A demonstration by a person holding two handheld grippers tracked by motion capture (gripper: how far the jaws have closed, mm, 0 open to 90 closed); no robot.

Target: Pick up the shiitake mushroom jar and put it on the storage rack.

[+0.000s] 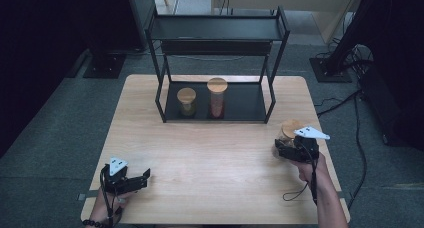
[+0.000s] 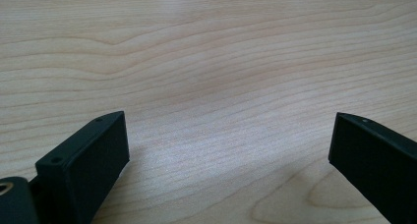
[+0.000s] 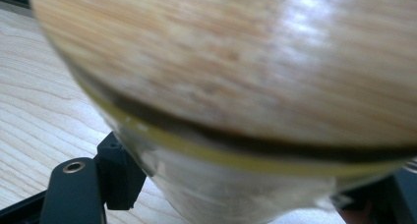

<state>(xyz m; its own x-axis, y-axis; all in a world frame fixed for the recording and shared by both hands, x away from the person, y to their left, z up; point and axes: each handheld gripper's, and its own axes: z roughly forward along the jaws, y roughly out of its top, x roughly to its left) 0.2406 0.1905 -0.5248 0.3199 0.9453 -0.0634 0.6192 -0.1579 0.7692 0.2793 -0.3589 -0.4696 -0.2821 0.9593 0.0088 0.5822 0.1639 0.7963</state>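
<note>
A: What is the right tool doing?

B: It is clamped on a jar with a wooden lid. The jar is near the right edge of the wooden surface, in front of the black rack. In the right gripper view the lid is very close and blurry, with clear glass under it.

A: And the left tool?

B: It sits low at the front left of the surface. Its jaws are wide apart with nothing between them.

A: What is in the rack?

B: A short jar and a tall jar, side by side on the bottom shelf.
</note>
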